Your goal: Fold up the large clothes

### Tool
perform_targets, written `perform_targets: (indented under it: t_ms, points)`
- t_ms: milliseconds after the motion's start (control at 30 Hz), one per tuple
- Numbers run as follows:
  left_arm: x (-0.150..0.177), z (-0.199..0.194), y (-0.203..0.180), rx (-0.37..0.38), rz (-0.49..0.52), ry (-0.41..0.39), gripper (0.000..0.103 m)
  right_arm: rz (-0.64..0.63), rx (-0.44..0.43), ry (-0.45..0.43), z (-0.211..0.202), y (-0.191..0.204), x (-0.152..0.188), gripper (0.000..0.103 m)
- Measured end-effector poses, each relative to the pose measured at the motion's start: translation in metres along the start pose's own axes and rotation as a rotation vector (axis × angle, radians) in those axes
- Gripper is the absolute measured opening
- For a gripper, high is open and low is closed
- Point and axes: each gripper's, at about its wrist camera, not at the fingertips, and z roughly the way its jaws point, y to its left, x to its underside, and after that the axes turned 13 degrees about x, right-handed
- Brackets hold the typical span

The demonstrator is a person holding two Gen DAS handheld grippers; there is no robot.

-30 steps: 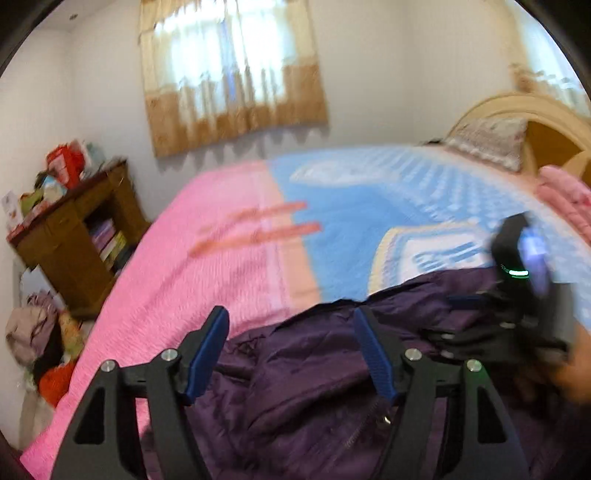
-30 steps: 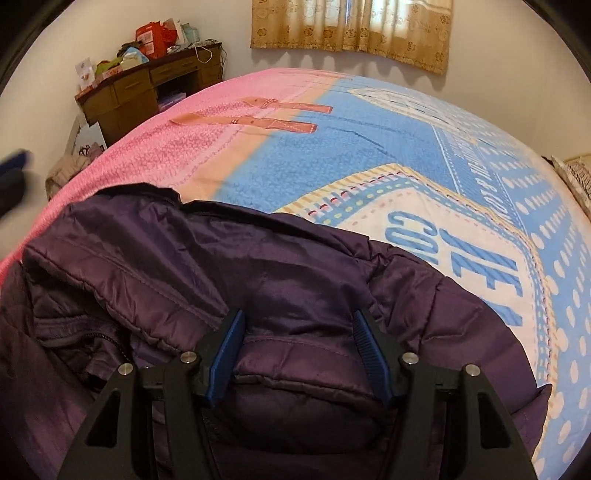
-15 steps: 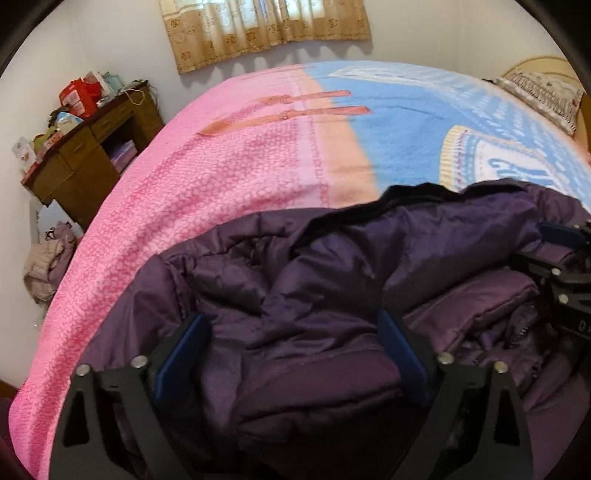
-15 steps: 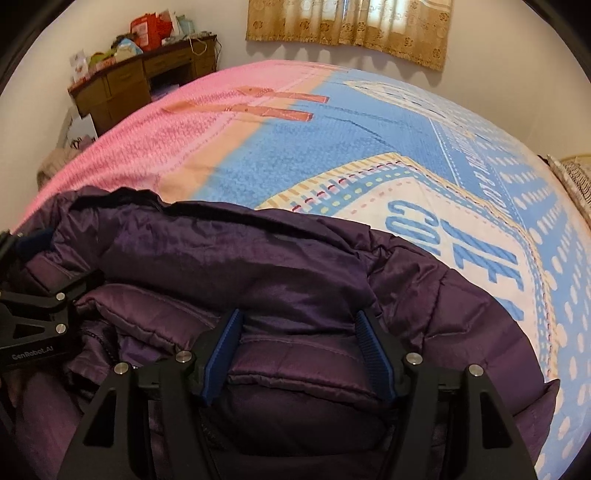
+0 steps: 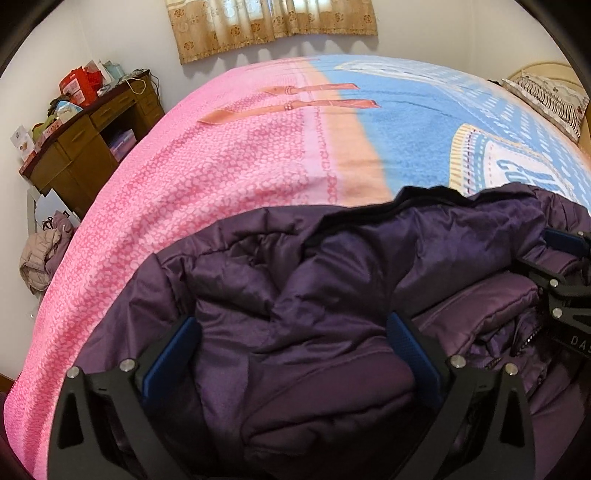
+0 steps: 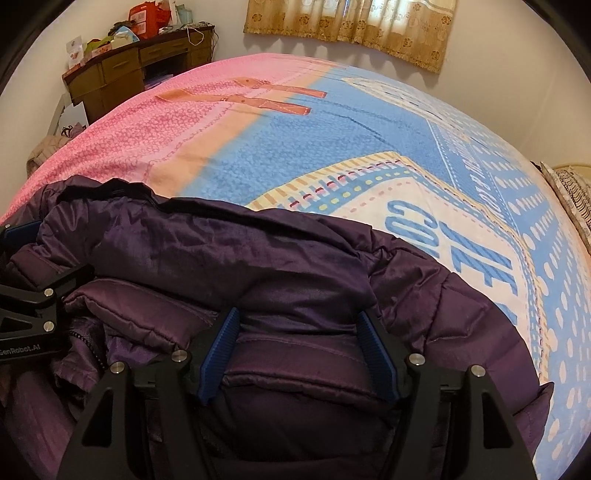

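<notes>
A dark purple padded jacket (image 5: 332, 280) lies bunched on the bed and also fills the lower right wrist view (image 6: 258, 266). My left gripper (image 5: 291, 332) is open, its blue-padded jaws wide apart, pressed low over the jacket's left part. My right gripper (image 6: 297, 332) is open, its jaws astride a thick folded bulge of the jacket's right part. Each gripper shows at the edge of the other's view: the right one in the left wrist view (image 5: 565, 266), the left one in the right wrist view (image 6: 26, 295).
The bed (image 5: 229, 177) has a pink and blue cover (image 6: 369, 140). A wooden desk (image 5: 85, 144) with clutter stands at the far left wall, clothes (image 5: 42, 254) piled on the floor beside it. A pillow (image 5: 546, 99) lies at the headboard. A curtain (image 5: 273, 26) hangs behind.
My left gripper has dropped from above the bed down onto the jacket, jaws still wide. The right gripper has barely moved and stays over the same bulge.
</notes>
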Motion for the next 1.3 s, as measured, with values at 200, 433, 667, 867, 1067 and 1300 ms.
perform_targets:
  t_ms: [200, 433, 667, 867, 1067, 1300]
  points:
    - [-0.001, 0.001, 0.002, 0.003, -0.003, 0.002, 0.103, -0.004, 0.012, 0.002, 0.0, 0.002, 0.0, 0.068]
    - [-0.001, 0.001, 0.001, 0.001, -0.003, 0.002, 0.103, -0.004, 0.017, 0.004, 0.001, 0.003, -0.001, 0.068]
    - [-0.001, 0.002, 0.001, -0.005, 0.001, 0.003, 0.103, -0.009, 0.033, 0.003, 0.002, 0.005, -0.001, 0.069]
    - [-0.001, 0.003, 0.001, -0.009, 0.003, 0.004, 0.103, -0.008, 0.032, 0.005, 0.002, 0.005, -0.001, 0.07]
    - [-0.001, 0.003, -0.003, -0.027, 0.015, 0.001, 0.103, -0.002, 0.034, 0.022, 0.005, 0.003, -0.004, 0.074]
    - [-0.008, -0.055, -0.005, -0.006, -0.03, -0.035, 0.1, 0.155, -0.216, 0.017, -0.063, -0.072, 0.009, 0.078]
